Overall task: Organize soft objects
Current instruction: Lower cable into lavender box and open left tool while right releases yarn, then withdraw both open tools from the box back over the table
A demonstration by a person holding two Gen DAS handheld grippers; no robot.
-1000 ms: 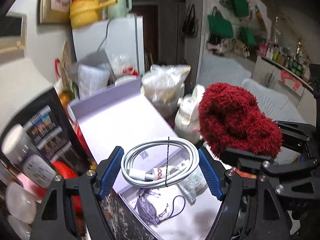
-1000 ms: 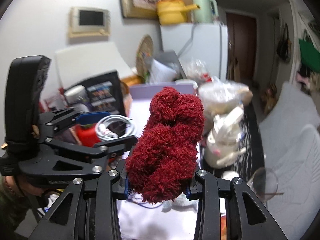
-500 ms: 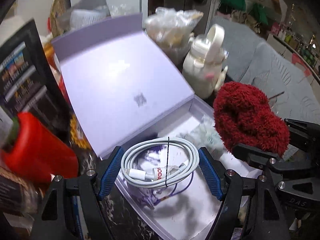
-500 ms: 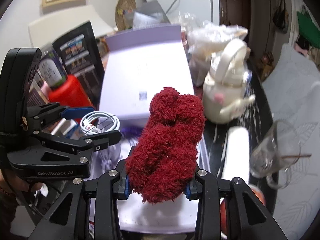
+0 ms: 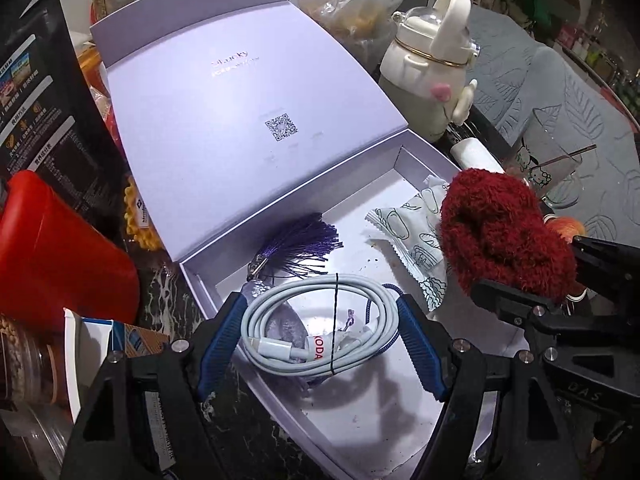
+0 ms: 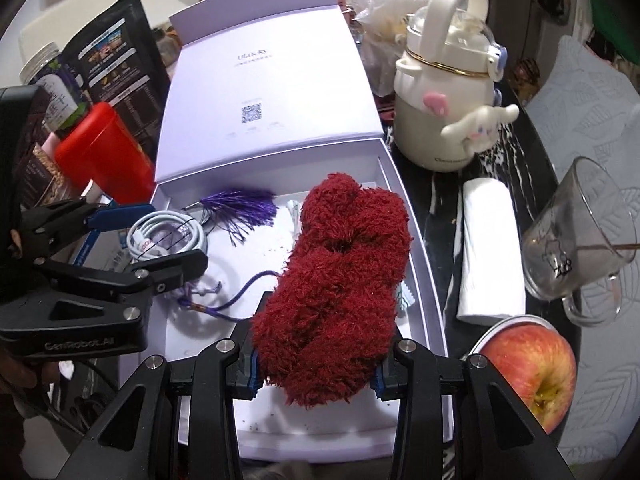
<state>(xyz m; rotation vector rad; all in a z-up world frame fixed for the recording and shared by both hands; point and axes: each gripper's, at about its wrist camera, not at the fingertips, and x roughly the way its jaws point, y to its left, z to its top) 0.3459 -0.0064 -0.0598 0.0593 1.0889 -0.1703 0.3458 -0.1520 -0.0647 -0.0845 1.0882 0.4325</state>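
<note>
A coiled white cable (image 5: pixel 320 324) is clamped between the blue pads of the left claw (image 5: pixel 320 332), above the near-left part of the open lilac box (image 5: pixel 416 160). A fluffy red sock bundle (image 6: pixel 340 280) is gripped by the right claw (image 6: pixel 316 368), whose jaws are opening slightly, over the box's right side. A purple tassel (image 5: pixel 300 246) and a printed packet (image 5: pixel 416 232) lie inside.

Cool indoor light falls from above onto the pale open box (image 5: pixel 256 128), whose lid glares slightly (its print is washed out). Soft gripper shadows lie on the box floor. Both fisheye views bend hard and darken toward the corners; detail stays sharp centrally.
</note>
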